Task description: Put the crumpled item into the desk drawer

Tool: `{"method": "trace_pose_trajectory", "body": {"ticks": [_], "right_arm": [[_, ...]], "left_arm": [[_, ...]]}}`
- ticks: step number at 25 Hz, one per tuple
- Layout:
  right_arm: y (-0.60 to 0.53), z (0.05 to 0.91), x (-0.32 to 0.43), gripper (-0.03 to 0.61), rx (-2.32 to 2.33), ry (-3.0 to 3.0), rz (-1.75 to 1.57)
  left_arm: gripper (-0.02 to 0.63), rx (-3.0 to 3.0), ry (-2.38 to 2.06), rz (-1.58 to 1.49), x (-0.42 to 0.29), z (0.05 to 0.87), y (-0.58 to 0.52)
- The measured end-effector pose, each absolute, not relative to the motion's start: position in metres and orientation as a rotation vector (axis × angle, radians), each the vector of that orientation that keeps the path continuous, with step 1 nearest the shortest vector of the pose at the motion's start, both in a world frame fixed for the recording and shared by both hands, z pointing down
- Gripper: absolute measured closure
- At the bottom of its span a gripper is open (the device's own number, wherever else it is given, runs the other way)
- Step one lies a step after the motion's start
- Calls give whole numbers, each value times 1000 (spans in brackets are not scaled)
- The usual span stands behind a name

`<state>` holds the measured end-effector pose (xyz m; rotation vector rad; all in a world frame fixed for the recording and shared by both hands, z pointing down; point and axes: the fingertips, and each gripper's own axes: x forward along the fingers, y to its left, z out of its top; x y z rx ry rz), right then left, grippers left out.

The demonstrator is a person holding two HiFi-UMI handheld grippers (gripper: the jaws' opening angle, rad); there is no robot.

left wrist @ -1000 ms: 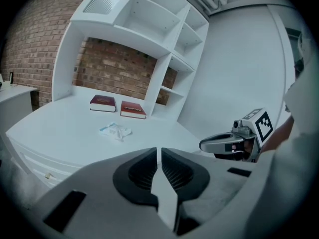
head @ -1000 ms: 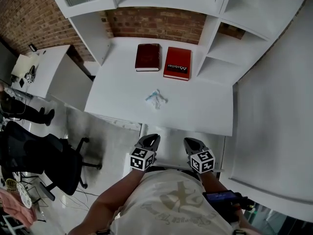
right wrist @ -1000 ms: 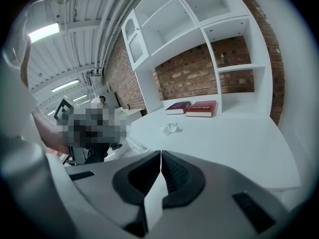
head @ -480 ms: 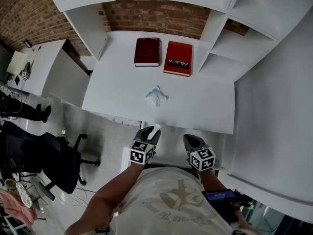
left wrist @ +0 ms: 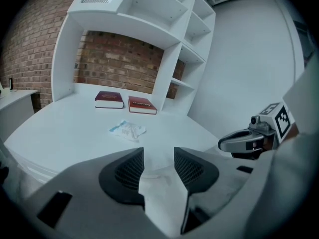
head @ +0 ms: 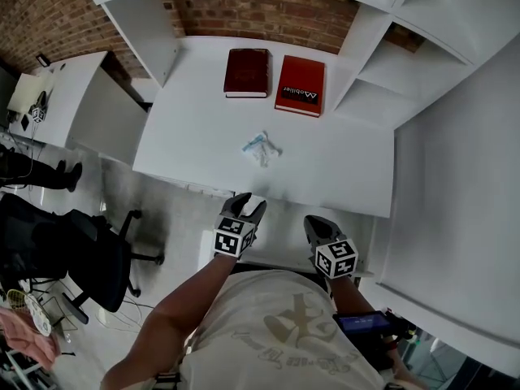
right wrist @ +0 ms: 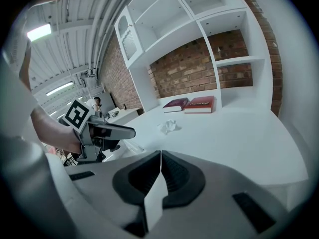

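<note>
Two grippers hang off the near edge of the white desk [head: 341, 169], neither touching anything. On the left gripper [head: 249, 205] the jaws have just been opening and stand apart with only air between them; on the right gripper [head: 318, 229] they are pressed together, empty. The crumpled item [head: 261, 148] lies alone at about mid-desk, at 12 o'clock from the left gripper and 11 o'clock from the right, well apart from both. Beyond it, at its 11 and 1 o'clock, a dark red book [head: 246, 72] and a brighter red book [head: 300, 86] lie flat, clear of it. The item looks like a small wad of thin white wrapper or paper with a bluish edge (which of the two I cannot tell), so I judge it nearly weightless, soft and springy, not fragile. It should squash under the pads rather than resist, and may skate on the smooth top if nudged from one side. The best hold is likely across its bunched, tallest middle, jaws straddling it from above, not on a loose corner that could slip free. No open drawer can be made out in these views.
</note>
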<state>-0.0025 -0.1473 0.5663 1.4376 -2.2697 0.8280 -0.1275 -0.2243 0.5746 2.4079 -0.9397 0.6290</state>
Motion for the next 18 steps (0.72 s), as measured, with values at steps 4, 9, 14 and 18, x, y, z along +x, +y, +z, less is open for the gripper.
{"method": "trace_pose_trajectory", "body": {"ticks": [4,9,14,18], "right_arm": [[-146,570,-4,555,1432,-2259,845],[-147,575,-4,555,1430,-2251,856],[-147,576,-4,555,1434,-2243,866],[-143,578,-3,555,1437,-2230,877]], "left_arm": [[423,2392,-957,622,-130,577,-237],[423,2374,-980,619,-130,583,-258],[423,2373,-983,631,-126,586,-276],[423,2386,-982,646,-121,589,-287]]}}
